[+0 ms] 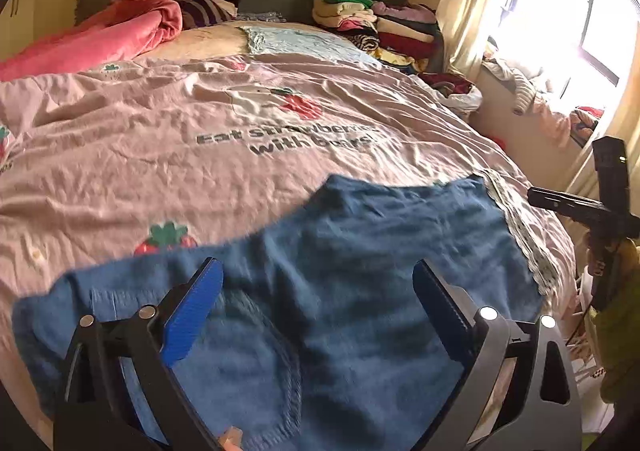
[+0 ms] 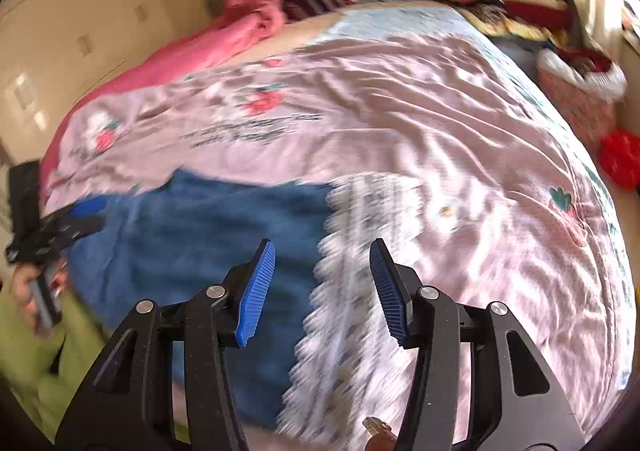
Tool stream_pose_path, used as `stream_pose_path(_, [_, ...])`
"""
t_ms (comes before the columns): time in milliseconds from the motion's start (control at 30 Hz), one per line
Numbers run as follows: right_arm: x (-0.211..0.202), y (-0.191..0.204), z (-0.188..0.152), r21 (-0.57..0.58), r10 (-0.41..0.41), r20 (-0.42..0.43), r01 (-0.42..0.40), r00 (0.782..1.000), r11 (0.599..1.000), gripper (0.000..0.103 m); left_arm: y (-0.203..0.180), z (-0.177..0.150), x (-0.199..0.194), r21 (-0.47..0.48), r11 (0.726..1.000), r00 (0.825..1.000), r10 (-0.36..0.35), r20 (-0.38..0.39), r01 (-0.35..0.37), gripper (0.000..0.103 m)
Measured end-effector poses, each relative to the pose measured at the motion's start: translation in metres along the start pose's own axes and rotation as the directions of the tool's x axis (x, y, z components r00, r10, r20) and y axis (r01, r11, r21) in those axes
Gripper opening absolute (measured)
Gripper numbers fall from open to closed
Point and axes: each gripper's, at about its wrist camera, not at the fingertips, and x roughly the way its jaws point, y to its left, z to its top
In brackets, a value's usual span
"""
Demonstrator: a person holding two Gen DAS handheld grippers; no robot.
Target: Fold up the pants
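Note:
Blue denim pants (image 1: 340, 291) lie spread on the pink bedspread near the bed's front edge, with a white lace trim (image 1: 520, 227) along their right side. My left gripper (image 1: 316, 283) is open and empty, held just above the pants. My right gripper (image 2: 322, 263) is open and empty above the lace trim (image 2: 344, 291) at the right edge of the pants (image 2: 200, 235). The right gripper also shows at the right edge of the left wrist view (image 1: 592, 207); the left gripper shows at the left edge of the right wrist view (image 2: 52, 227).
The pink strawberry-print bedspread (image 1: 200, 139) covers the bed. A pink blanket (image 1: 120, 31) and a stack of folded clothes (image 1: 380, 23) lie at the head. A basket of clothes (image 2: 580, 91) stands beside the bed. A window (image 1: 568, 19) is at right.

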Motion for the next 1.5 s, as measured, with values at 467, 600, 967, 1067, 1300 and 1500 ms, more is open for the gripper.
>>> stream_pose_path(467, [0.065,-0.048,0.017,0.134,0.072,-0.061,-0.063,0.996,0.989,0.043,0.001,0.055,0.092,0.005,1.000,0.991,-0.001,-0.131,0.002,0.095])
stream_pose_path(600, [0.068,-0.049,0.013,0.122,0.099,-0.063,-0.091,0.993,0.988,0.043,0.005,0.055,0.120,-0.033,0.998,0.981,-0.058,-0.182,0.053,0.085])
stream_pose_path(967, [0.045,-0.028,0.011,-0.016,0.111,-0.011,-0.111,0.994,0.994,0.012,-0.011,0.062,0.098,0.012,0.994,0.990,-0.109,-0.090,0.111,0.005])
stream_pose_path(1067, [0.036,-0.028,0.024,-0.036,0.097,0.029,-0.096,0.995,0.995,0.012,-0.015,0.069,0.098,0.021,0.995,0.993,-0.092,-0.072,0.093,0.005])
stream_pose_path(1300, [0.075,-0.032,0.020,-0.057,0.023,-0.070,-0.027,0.997,0.998,0.014,-0.013,0.056,0.124,0.046,0.999,0.993,-0.014,-0.115,0.019,0.008])
stream_pose_path(1500, [0.077,-0.037,0.015,-0.025,0.011,-0.066,-0.013,0.998,1.000,0.022,-0.006,0.051,0.122,0.034,0.999,0.995,0.002,-0.101,0.002,0.022])
